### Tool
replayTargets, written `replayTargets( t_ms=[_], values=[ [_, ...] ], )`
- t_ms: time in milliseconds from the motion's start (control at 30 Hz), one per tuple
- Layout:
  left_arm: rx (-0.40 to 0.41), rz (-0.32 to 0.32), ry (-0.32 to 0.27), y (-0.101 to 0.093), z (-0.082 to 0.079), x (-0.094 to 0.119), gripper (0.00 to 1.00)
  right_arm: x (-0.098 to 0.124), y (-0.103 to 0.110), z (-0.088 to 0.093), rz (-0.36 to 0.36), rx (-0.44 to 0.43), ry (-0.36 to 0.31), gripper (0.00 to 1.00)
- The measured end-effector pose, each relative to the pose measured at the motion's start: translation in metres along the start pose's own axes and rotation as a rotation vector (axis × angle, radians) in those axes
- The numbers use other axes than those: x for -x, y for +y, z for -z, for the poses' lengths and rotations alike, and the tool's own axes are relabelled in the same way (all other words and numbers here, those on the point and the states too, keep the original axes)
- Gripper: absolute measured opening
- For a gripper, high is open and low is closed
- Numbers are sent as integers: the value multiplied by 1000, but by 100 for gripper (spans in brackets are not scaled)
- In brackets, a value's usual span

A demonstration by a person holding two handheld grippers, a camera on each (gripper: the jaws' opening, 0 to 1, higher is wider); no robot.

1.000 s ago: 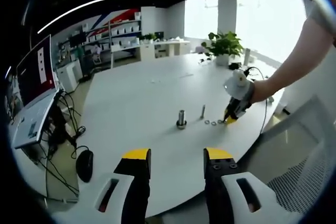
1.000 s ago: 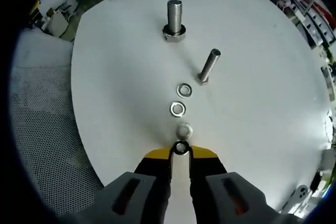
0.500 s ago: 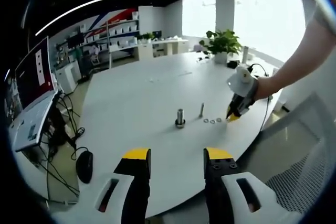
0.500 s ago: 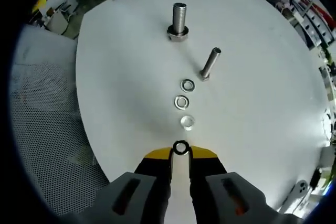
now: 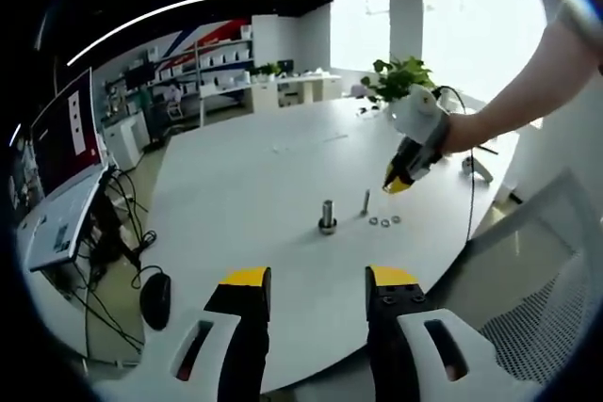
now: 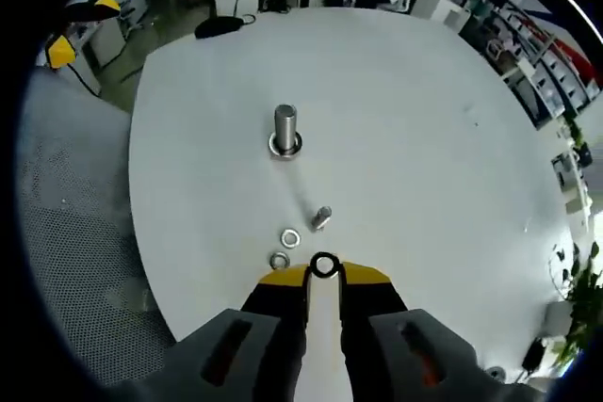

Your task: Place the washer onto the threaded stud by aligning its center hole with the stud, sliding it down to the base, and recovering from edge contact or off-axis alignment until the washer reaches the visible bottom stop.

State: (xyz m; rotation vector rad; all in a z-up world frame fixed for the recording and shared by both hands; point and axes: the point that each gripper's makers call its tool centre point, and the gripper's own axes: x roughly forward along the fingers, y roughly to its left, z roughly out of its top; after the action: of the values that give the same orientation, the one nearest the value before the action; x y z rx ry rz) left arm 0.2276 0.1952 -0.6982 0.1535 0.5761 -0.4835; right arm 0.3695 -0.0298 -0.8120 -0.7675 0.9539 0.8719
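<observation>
In the right gripper view my right gripper is shut on a small steel washer held at its yellow tips, high above the white table. The thick threaded stud stands upright on its hex base farther ahead. In the left gripper view the right gripper hangs in the air above and right of the stud, held by a person's hand. My left gripper is open, near the table's front edge, with nothing between its fingers.
A thinner bolt stands close ahead of the right gripper, and two loose washers lie beside it; they also show as washers on the table. A potted plant stands at the far edge. A mesh chair is at the left.
The right gripper has lifted off the table with the washer in it and moved up and toward the studs. The left gripper has stayed where it was, open.
</observation>
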Motion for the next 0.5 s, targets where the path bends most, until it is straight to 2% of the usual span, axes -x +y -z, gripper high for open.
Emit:
replayTargets(
  t_ms=[100, 367, 500],
  values=[
    [0, -3, -9, 0, -1, 1, 38, 3, 1, -9, -5, -11, -21, 13],
    [3, -6, -7, 0, -1, 1, 39, -3, 1, -27, -6, 32, -35, 13],
    [0, -10, -5, 1, -1, 1, 39, -9, 2, -25, -5, 58, -12, 13]
  ],
)
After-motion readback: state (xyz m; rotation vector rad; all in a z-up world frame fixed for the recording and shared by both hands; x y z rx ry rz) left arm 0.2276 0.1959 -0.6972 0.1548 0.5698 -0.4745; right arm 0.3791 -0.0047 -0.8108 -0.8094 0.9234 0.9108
